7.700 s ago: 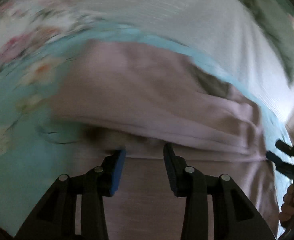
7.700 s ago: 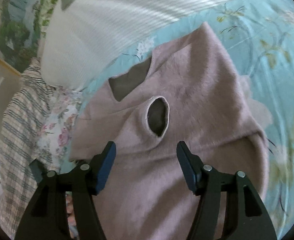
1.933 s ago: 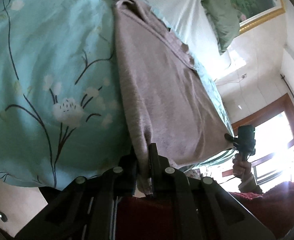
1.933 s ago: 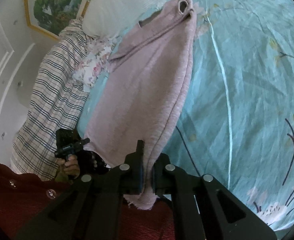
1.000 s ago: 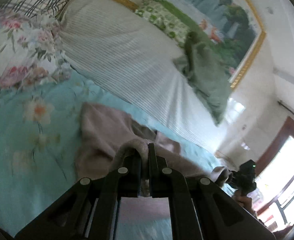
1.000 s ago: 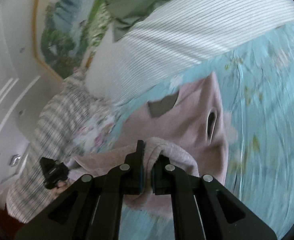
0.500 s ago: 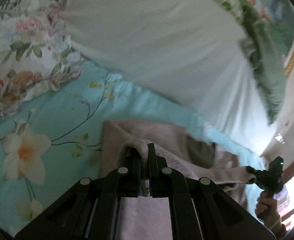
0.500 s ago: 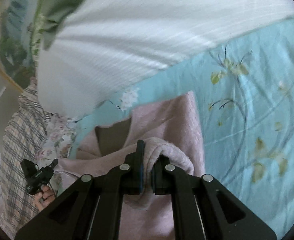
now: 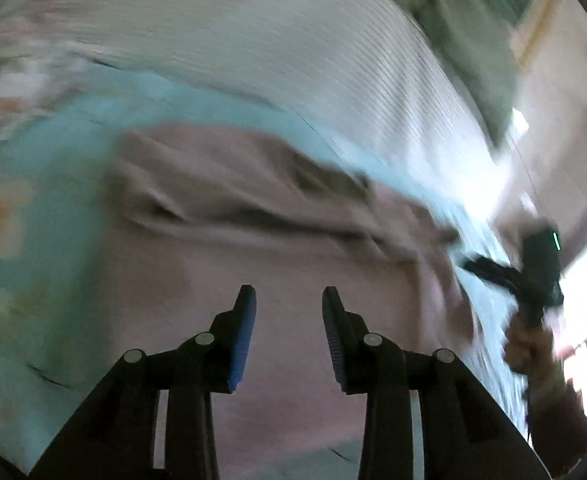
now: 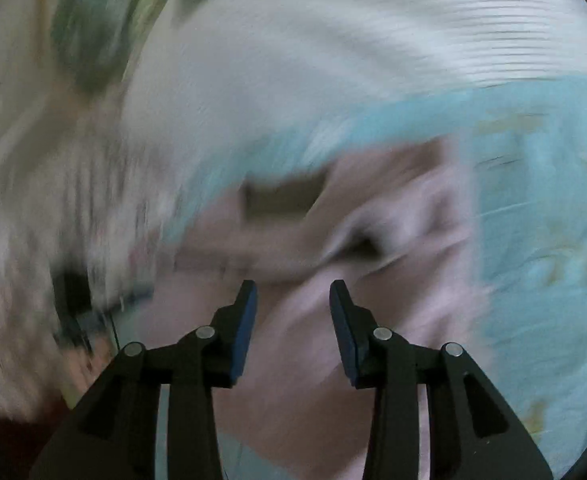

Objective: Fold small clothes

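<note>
A small pink sweater point(image 9: 253, 248) lies folded over on the turquoise floral bedsheet point(image 9: 45, 184). My left gripper point(image 9: 288, 300) is open and empty just above the sweater's folded lower part. My right gripper point(image 10: 292, 292) is open and empty over the same sweater point(image 10: 373, 240), near its dark neck opening point(image 10: 281, 200). Both views are blurred by motion. The right gripper also shows in the left wrist view point(image 9: 533, 276), held in a hand at the right.
A white ribbed pillow point(image 9: 293, 52) lies behind the sweater, with a green pillow point(image 9: 465, 40) beyond it. Floral cloth point(image 9: 17, 80) lies at the far left. A bright window is at the right edge.
Both grippers held the sweater's hem half a second ago and have let it go. Their jaws now stand open, and the hem lies laid over the upper part of the sweater.
</note>
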`<state>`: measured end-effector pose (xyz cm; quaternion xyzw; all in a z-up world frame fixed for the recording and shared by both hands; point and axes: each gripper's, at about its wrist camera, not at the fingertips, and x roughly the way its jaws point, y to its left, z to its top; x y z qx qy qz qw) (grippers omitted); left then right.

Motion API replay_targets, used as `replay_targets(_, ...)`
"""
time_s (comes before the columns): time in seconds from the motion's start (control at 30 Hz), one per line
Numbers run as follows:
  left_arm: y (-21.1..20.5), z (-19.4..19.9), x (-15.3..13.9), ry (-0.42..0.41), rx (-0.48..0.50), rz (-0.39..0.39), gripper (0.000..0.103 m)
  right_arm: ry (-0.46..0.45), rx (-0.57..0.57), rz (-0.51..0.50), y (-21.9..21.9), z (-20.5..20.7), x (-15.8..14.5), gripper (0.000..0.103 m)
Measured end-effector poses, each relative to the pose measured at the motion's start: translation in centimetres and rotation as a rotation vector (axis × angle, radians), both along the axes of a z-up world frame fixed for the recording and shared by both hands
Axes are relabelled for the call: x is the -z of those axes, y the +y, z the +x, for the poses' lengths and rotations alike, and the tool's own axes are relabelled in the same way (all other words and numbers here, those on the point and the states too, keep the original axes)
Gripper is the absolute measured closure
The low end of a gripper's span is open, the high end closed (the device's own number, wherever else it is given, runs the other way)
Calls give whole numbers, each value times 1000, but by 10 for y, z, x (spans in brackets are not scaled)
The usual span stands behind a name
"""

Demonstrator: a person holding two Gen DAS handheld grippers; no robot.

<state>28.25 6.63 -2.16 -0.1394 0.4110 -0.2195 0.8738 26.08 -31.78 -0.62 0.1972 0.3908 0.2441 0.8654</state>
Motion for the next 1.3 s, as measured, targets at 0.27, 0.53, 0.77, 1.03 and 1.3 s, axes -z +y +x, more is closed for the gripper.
replay_targets(0.27,-39,74,40,171,55,124,85,63,-93,-352,66,67,29,64)
replay_targets(0.53,50,148,18,126,-329,32,98,24,355,-107,-35,106,18,68)
replay_targets(0.77,83,76,8,58,-408,-163,76,1,420,42,-49,47,9,67)
replay_targets(1.03,56,-81,13,37,-312,-352,49,14,242,115,21,-51,22,63)
replay_targets(1.3,42,-148,53,147,-366,-497,35,47,206,181,55,-113,43,56)
